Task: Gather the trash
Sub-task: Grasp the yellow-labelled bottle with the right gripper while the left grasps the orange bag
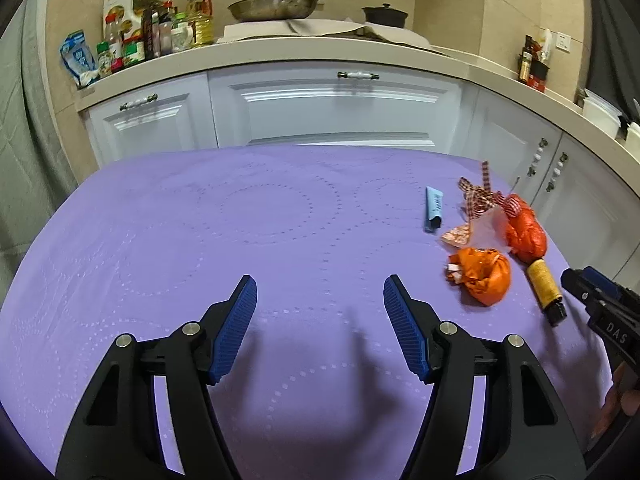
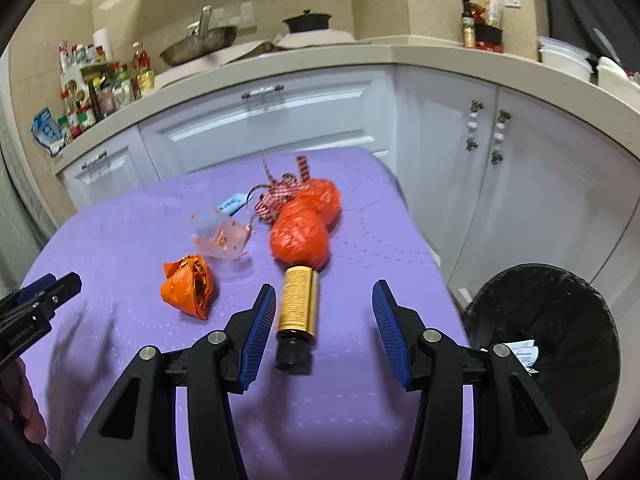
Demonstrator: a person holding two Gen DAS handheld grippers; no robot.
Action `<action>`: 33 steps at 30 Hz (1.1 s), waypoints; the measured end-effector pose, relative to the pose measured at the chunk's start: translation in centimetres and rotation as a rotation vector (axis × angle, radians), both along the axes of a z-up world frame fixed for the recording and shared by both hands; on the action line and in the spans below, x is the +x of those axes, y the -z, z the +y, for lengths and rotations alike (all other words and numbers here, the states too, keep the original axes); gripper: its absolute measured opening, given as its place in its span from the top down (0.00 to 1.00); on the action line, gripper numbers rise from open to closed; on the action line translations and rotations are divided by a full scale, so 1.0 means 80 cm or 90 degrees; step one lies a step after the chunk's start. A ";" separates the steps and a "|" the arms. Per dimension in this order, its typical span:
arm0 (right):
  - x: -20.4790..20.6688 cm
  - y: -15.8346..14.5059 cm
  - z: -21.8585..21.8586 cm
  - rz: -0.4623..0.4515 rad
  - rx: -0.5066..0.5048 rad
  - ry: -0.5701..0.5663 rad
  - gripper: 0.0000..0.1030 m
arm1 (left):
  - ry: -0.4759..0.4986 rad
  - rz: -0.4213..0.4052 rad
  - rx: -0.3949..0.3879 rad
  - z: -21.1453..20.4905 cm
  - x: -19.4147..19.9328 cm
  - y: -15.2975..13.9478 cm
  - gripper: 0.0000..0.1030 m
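your left gripper (image 1: 320,292) is released, nothing between its jaws, over bare purple cloth (image 1: 240,220) at lower centre. your right gripper (image 2: 324,300) gapes too, pads clear of the gold-labelled bottle (image 2: 298,308) lying between them. crumpled orange wrapper (image 2: 188,286) sits left; black bin (image 2: 560,320) lower right.
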State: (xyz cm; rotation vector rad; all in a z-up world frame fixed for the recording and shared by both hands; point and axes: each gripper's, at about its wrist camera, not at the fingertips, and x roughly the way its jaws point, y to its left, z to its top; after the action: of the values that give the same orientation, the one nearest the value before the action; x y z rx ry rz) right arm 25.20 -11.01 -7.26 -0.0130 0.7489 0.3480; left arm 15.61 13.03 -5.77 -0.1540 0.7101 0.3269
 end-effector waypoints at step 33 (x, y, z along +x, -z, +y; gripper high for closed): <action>0.000 0.004 -0.037 0.034 0.000 0.005 0.76 | 0.134 0.011 -0.017 -0.106 0.051 0.012 0.31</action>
State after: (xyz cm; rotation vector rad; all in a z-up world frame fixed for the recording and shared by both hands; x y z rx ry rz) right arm 25.18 -13.95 -7.59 -0.0008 0.8015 0.3419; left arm 19.68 4.53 -6.72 -0.1015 0.7407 0.1177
